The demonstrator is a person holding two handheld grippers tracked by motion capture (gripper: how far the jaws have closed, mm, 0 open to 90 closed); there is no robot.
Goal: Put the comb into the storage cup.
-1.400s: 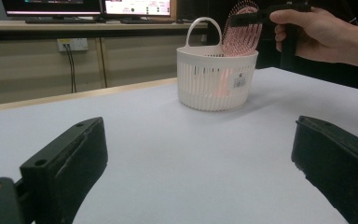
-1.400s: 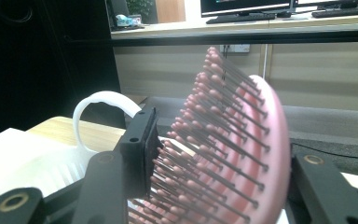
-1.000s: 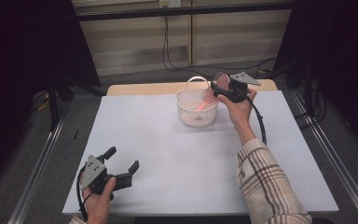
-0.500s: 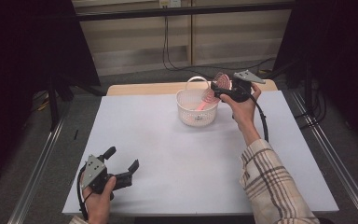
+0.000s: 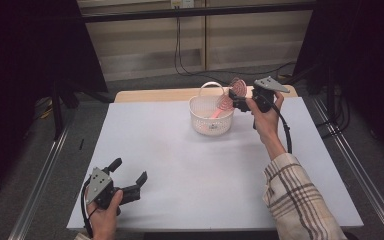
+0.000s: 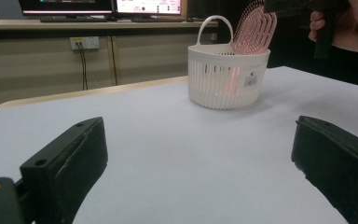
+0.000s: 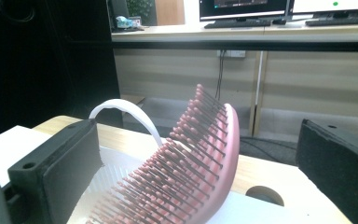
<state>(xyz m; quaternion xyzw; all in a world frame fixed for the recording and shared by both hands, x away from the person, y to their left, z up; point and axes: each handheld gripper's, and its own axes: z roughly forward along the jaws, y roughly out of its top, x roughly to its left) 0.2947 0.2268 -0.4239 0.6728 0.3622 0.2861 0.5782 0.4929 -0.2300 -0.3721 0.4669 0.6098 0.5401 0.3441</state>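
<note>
White tabletop (image 5: 190, 185) under my left gripper (image 5: 128, 178) at seven o'clock, jaws spread wide, holding nothing. Farther off at one o'clock I see the white slatted basket (image 5: 211, 120), a pink hairbrush (image 5: 225, 102) leaning inside it. My right gripper (image 5: 236, 96) hovers there, jaws apart around the brush head, not clamping it.

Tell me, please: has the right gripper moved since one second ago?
Yes. In the high view the right gripper has drawn slightly to the right and away from the white basket, with its jaws open on either side of the pink hairbrush standing in it.
</note>
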